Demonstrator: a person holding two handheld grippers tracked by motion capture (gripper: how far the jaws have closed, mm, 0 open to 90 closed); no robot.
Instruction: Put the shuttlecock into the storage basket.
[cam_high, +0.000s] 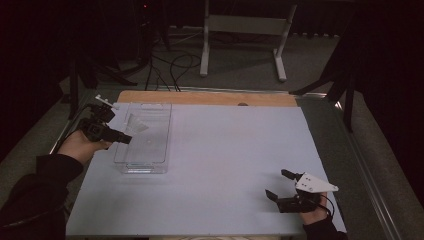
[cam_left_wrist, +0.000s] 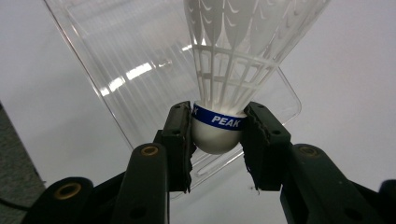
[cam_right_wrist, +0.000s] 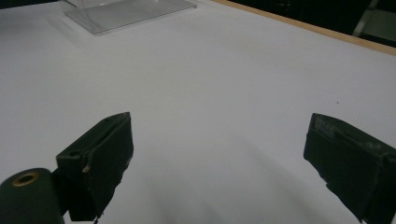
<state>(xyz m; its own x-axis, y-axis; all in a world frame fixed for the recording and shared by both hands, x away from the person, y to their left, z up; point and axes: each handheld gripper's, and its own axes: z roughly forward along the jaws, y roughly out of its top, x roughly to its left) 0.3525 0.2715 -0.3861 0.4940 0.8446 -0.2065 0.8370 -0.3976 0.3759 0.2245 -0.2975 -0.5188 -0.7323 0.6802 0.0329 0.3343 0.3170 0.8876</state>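
High view, working left to right: we see our left gripper (cam_high: 121, 138) over the clear tray (cam_high: 142, 165), its jaws clamped on the rounded white base of a shuttlecock (cam_left_wrist: 219, 133), feathers pointing away above the tray. Our right gripper (cam_high: 279, 185) rests on the white table (cam_high: 225, 160), jaws wide apart, holding nothing.
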